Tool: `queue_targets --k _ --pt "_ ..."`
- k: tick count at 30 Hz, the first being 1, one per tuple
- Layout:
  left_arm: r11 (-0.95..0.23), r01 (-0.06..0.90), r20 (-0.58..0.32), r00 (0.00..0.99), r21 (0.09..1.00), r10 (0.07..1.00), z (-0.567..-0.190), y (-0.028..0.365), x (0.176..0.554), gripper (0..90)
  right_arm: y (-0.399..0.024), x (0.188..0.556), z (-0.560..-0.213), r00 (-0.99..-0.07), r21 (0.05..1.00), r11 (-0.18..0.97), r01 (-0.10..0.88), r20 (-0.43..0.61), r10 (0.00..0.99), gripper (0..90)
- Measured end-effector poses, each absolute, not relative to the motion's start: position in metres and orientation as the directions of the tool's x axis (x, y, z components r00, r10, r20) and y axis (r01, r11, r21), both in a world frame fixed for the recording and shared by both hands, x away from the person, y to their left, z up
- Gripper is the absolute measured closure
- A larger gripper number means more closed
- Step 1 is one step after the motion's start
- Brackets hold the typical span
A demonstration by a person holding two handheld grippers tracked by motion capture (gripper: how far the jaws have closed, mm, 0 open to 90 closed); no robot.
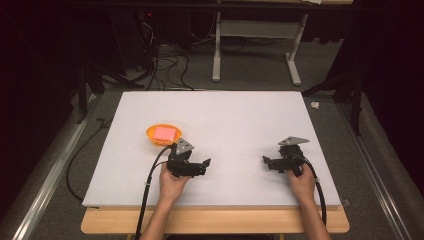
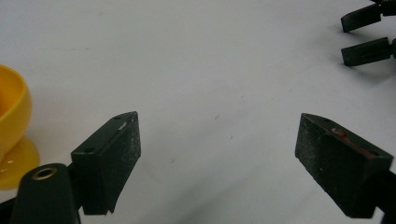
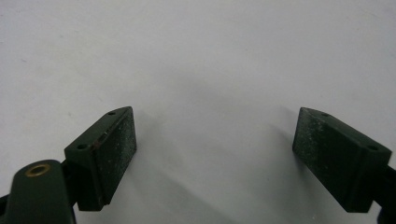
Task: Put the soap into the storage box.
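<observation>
Holding one gripper in each hand, you rest both low on the white table (image 1: 215, 115), near your edge. Your left gripper (image 1: 202, 166) is released, its jaws wide apart with only bare table between them. Just beyond it, to its left, stands an orange bowl (image 1: 152, 137) with a pink block (image 1: 166, 133) inside; the bowl's side also shows in the left gripper view (image 2: 14, 109). Your right gripper (image 1: 267, 162) is well apart from the left one, also released and holding nothing. The two grippers point toward each other.
</observation>
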State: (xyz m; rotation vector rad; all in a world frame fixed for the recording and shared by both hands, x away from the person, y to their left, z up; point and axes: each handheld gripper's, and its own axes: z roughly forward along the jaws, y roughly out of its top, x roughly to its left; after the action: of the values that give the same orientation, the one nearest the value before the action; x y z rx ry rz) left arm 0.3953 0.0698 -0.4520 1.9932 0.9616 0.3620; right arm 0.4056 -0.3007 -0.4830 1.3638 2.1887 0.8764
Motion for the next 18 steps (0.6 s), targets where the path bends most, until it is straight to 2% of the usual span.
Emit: queue_targets --k 4,18 --pt "-0.369 0.498 -0.055 0.649 0.785 0.758 -0.463 0.063 0.400 15.3 -0.301 0.406 -0.483 -0.434 0.698 0.322 0.640 -0.018 0.901 14.2" --pt "-0.426 0.531 0.004 0.623 0.733 0.782 -0.486 0.052 0.408 15.0 -0.301 0.406 -0.483 -0.432 0.699 0.319 0.640 -0.016 0.902 14.2"
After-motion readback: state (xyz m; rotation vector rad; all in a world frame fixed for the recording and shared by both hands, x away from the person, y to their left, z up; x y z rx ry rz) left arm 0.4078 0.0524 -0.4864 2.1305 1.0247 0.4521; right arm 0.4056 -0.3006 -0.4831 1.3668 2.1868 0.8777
